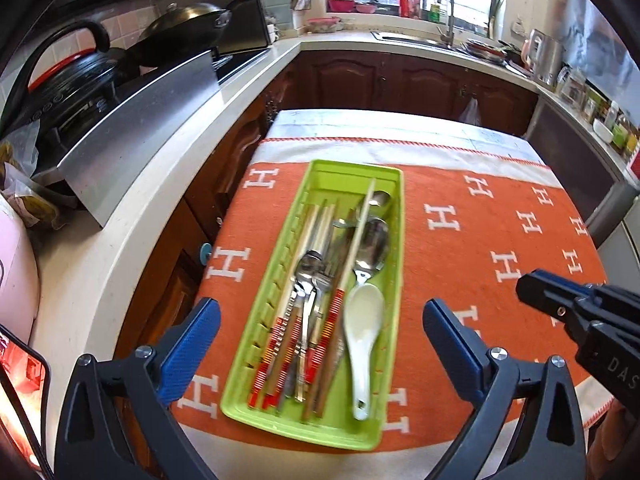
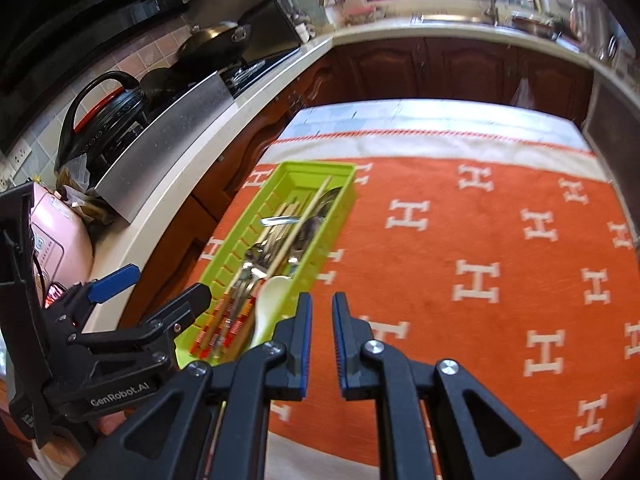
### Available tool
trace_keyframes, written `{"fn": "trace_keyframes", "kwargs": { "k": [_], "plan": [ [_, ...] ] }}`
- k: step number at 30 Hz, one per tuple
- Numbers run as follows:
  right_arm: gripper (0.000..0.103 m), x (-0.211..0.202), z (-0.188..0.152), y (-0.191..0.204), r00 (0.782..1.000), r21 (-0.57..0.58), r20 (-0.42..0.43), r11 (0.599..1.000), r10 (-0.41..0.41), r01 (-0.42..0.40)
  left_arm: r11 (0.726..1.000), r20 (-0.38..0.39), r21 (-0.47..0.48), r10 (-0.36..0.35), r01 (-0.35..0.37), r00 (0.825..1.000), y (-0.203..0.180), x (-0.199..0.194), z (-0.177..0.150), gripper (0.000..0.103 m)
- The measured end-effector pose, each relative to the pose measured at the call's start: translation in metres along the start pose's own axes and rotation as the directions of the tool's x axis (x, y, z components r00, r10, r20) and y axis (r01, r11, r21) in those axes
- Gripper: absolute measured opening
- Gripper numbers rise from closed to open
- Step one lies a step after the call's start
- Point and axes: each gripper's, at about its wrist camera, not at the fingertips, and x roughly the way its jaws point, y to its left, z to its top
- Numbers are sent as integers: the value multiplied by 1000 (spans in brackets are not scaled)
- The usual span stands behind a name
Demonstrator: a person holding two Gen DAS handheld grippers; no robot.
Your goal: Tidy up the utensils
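A green utensil tray (image 1: 390,176) lies on an orange cloth with white H marks. It holds chopsticks with red-striped ends (image 1: 280,348), metal spoons and forks (image 1: 372,248), and a white ceramic spoon (image 1: 362,320). One chopstick (image 1: 360,232) lies slantwise over the spoons. My left gripper (image 1: 320,320) is open wide, its fingers either side of the tray's near end, above it. My right gripper (image 2: 322,308) is nearly shut with a narrow gap and holds nothing; it hovers over the cloth just right of the tray (image 2: 344,192). It shows in the left wrist view (image 1: 532,284) at the right.
The table (image 1: 400,124) stands in a kitchen. A counter (image 1: 160,176) with a stove, a pan (image 1: 188,20) and a black kettle (image 1: 72,76) runs along the left. Wooden cabinets (image 1: 400,76) and a sink (image 1: 416,40) are beyond the table. A pink appliance (image 2: 60,236) sits at the near left.
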Motion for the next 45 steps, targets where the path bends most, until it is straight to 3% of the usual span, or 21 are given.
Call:
{"fn": "trace_keyframes", "kwargs": {
  "k": [2,5,13,26,45],
  "plan": [
    [28,-10,-4,-7,1000,-1,17,1000,-22,22,1000,-11,7,-25,25,1000,-8,-2,-2,100],
    [34,-22,-8,-16,998,8,37,999,-42,42,998,-19,23,-56,57,998,-24,-6,-4,100],
    [35,-55,-18,-37,991,18,83,995,-102,101,993,-44,21,-116,117,992,-60,-19,-7,101],
    [37,-98,-26,-56,977,19,174,993,-120,118,996,44,-19,-82,83,996,-86,-55,4,102],
    [37,-101,-28,-61,978,11,180,995,-103,103,999,69,-14,-43,44,997,-101,-56,2,102]
  ]
}}
